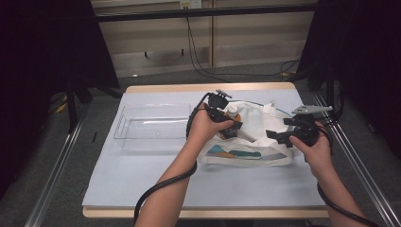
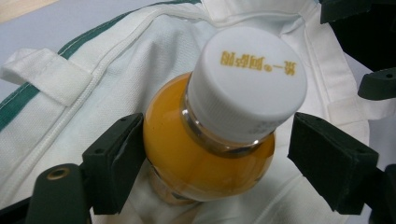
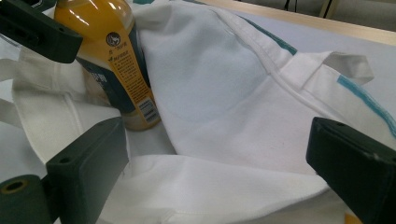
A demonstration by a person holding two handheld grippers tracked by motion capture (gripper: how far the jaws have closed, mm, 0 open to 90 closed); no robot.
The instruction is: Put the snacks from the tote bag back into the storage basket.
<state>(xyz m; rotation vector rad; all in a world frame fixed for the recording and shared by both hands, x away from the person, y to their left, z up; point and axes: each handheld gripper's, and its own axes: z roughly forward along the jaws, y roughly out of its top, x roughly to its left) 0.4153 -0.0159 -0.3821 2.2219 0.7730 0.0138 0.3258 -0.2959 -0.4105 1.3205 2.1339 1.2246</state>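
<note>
**Juice bottle halfway in a tote bag, both claws stopped over it**

Light grey-blue table top (image 1: pixel 142 179) with a wooden edge, in a dim room – black curtains on both sides, pale wall panels at the back, cables trailing across the grey floor, metal rails along the table's flanks.

Count: one orange juice bottle (image 2: pixel 205 158), one white tote bag (image 1: pixel 257 137) with a teal and orange print, one clear plastic tray (image 1: pixel 151 126), two claws.

The left gripper (image 1: pixel 226 124) sits over the bag's mouth with the bottle right between its jaws. They're spread wide: the left pad (image 2: pixel 116 163) is against the bottle's shoulder, or very nearly, and the other pad stands off from it, so no pinch. The tray lies just beyond that hand, away from the bag. The right gripper (image 1: pixel 280 137) is at the bag's other end, jaws spread too, white cloth bunched between and below them – nothing squeezed.

The left gripper view shows the bottle's white cap (image 2: pixel 247 79) with gold lettering from above. The right gripper view shows what that one can't: the bottle's side label with a barcode, its base tucked into the cloth, one of the left gripper's jaws beside the bottle's shoulder. The high view adds both forearms, the tray and the bag's print.
</note>
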